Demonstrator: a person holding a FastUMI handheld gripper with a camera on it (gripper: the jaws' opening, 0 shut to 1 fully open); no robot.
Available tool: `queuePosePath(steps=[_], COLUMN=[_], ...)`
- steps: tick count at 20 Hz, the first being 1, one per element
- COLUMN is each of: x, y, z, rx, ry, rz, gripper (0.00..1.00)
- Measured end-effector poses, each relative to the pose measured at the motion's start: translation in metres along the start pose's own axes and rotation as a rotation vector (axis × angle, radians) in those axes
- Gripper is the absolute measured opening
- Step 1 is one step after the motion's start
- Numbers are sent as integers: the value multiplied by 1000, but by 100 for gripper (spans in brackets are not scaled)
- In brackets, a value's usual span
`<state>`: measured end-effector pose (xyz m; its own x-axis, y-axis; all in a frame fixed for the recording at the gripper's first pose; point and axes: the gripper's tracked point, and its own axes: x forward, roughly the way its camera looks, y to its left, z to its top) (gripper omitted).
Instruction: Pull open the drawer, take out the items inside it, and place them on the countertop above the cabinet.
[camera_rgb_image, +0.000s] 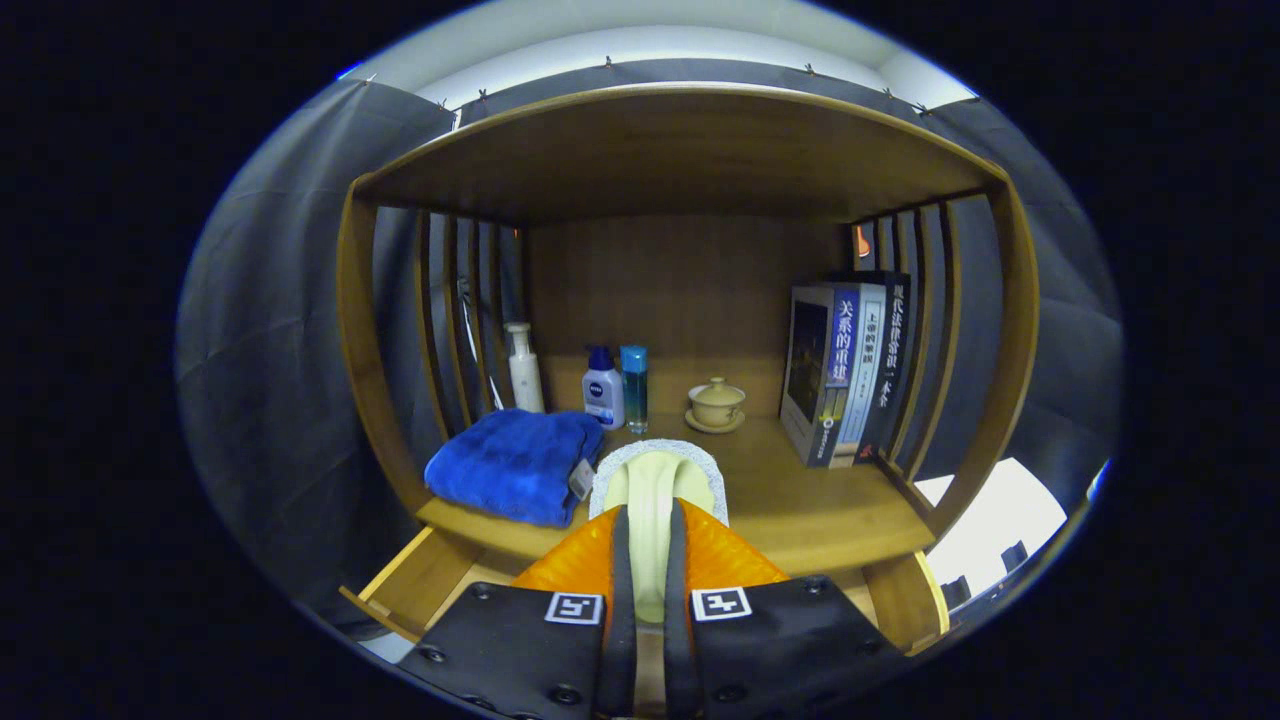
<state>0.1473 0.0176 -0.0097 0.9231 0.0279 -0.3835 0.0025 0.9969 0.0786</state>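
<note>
Between the fingers (648, 560), closed down to a narrow gap, sat a pale sponge-like pad with a white fuzzy rim (655, 490), both fingers pressing on its sides. Its long axis ran straight ahead along the fingers, the rounded far end reaching out over the front edge of the worktop (800, 520). Below and just left of the fingers, the open drawer (410, 590) jutted forward from under the worktop; its inside was mostly hidden by the gripper. Judgement: the pad was out of the drawer and at placing height, so the coming move called for carrying it forward and down onto bare wood. Free space lay just ahead and to the right of the pad. Left of it, touching or nearly so, lay a folded blue towel (515, 465). Farther back stood 3 bottles (604, 388), a lidded cup on a saucer (716, 404), and books (845, 370) upright at the right.
</note>
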Motion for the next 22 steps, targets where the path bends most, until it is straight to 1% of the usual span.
queuePosePath(steps=[4,8,12,16,20,22], x=[51,91,123,137,144,146], y=[0,-14,-36,-52,-53,-55], z=[22,11,2,-11,-10,-13], rx=[43,94,102,109,116,127], ry=[31,144,195,257,259,269], rz=[-7,-55,-124,-179,-186,-196], gripper=[19,19,19,19,21,25])
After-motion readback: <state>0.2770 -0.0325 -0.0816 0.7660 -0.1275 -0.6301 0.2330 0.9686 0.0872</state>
